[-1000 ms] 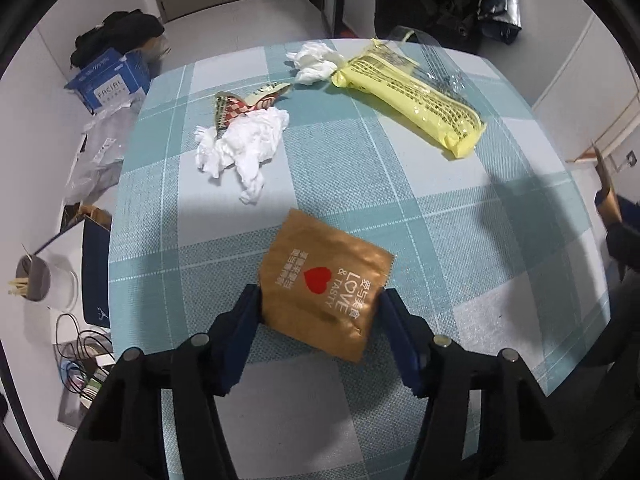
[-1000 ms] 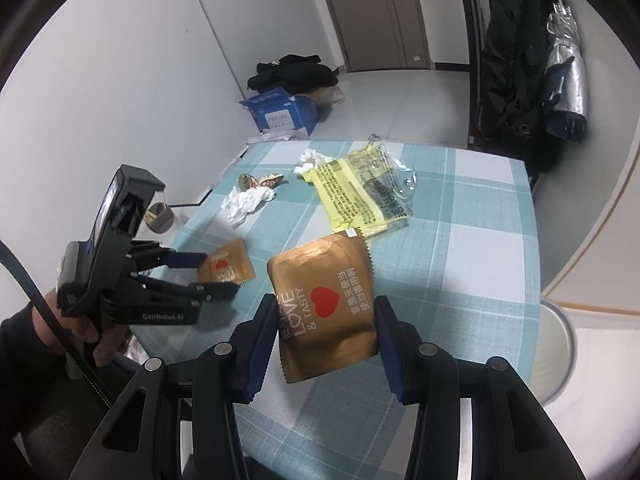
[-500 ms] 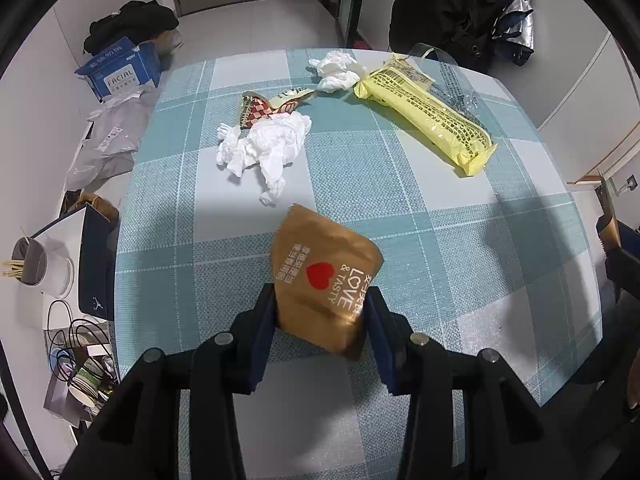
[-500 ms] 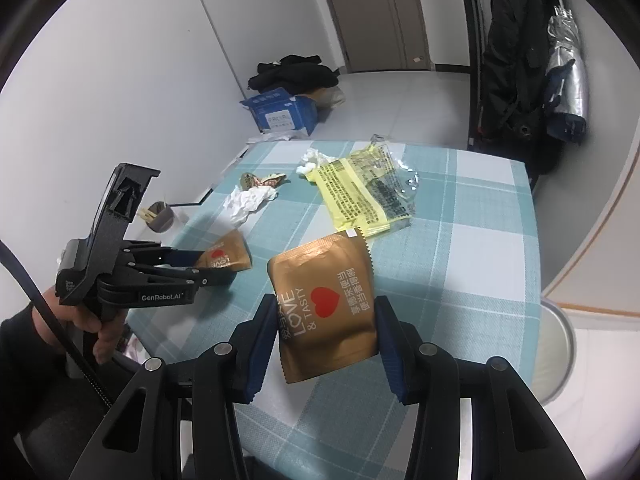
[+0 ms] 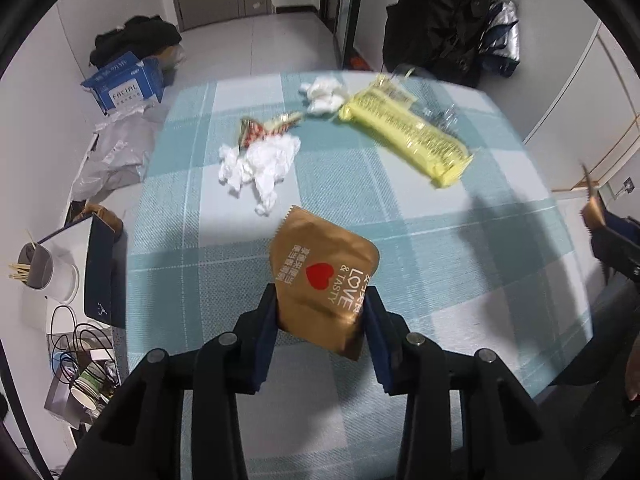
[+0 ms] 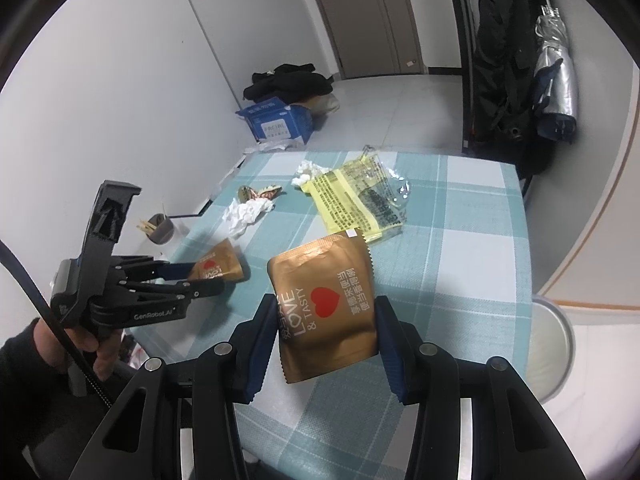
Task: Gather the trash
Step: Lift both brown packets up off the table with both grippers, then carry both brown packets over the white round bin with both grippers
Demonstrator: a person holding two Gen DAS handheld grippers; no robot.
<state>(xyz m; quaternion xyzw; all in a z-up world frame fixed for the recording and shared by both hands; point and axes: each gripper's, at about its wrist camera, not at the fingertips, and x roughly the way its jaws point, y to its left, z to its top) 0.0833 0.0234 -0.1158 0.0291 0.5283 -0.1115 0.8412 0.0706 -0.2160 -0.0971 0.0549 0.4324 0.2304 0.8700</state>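
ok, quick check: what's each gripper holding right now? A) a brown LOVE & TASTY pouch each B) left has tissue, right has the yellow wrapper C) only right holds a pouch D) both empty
A: the left gripper is shut on a brown pouch, and the right gripper clamps a second brown pouch.

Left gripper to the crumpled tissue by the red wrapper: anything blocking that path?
Nothing on the table lies between them, only bare cloth. But the left gripper is shut on a brown packet, so it has no free jaws for the tissue until that is dropped.
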